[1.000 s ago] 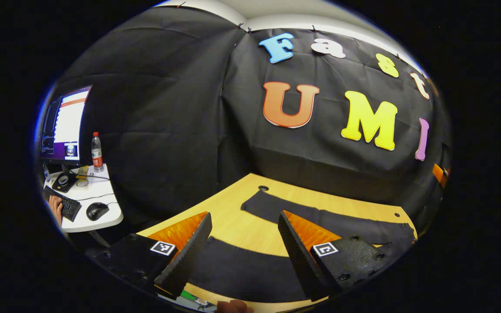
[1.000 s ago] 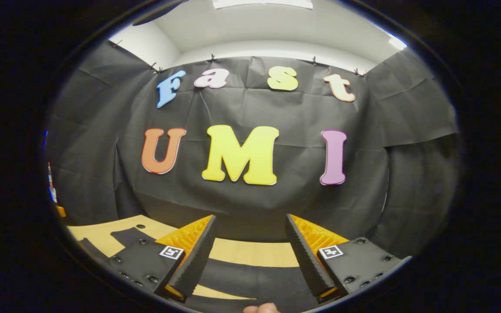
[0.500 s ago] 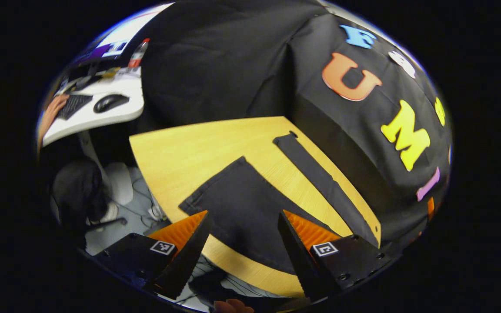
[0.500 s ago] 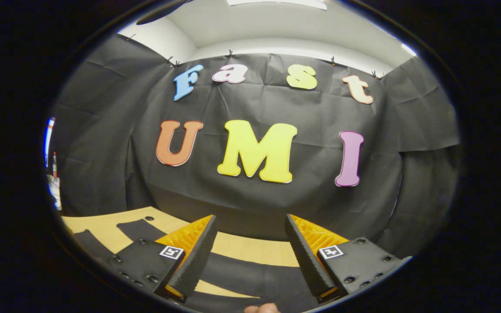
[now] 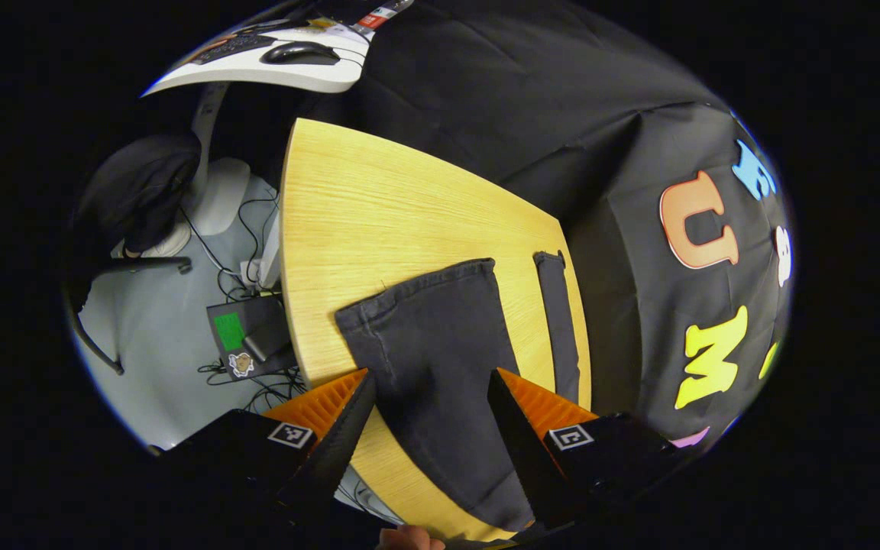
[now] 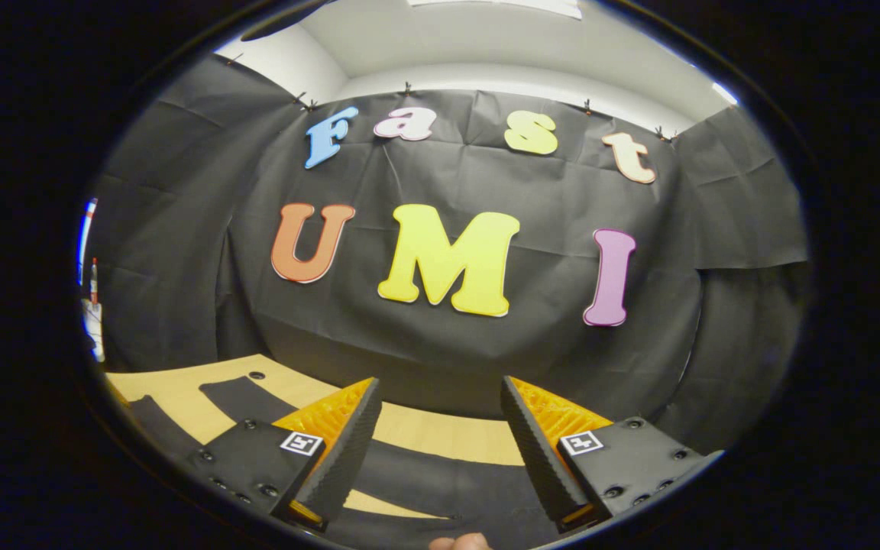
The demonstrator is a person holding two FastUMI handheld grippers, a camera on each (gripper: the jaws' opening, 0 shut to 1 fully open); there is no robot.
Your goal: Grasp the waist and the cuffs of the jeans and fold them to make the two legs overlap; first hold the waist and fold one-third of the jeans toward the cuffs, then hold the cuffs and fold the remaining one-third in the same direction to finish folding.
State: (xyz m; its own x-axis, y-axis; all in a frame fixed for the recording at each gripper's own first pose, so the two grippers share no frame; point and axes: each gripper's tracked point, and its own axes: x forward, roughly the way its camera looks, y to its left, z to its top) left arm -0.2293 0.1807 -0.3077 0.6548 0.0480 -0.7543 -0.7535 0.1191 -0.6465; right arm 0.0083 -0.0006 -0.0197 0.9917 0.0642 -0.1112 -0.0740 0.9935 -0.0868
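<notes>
On the wooden table [image 5: 379, 206], dark jeans [image 5: 440, 344] are lying flat with the two legs spread apart. Looking down from above, the left gripper view is showing the near leg ending in a cuff [image 5: 417, 286] and the far leg as a narrow strip [image 5: 558, 321] running along the table's far edge. The left gripper [image 5: 428, 412] is hovering over the near leg with its fingers standing wide apart and nothing between them. Beyond the table's edge this view is also taking in a floor with cables and a small box with a green patch [image 5: 245, 336], plus a white side desk with a mouse [image 5: 299, 52] at the top.

Looking almost level at the booth's cloth wall, the right gripper view is catching the table [image 6: 448, 435] as a thin band crossed by stretches of the jeans [image 6: 440, 477]. The right gripper [image 6: 440, 451] is likewise spreading its fingers wide, gripping nothing. The waist is being cut off below both views, and a fingertip [image 6: 459, 542] is peeking in at the bottom rim.
</notes>
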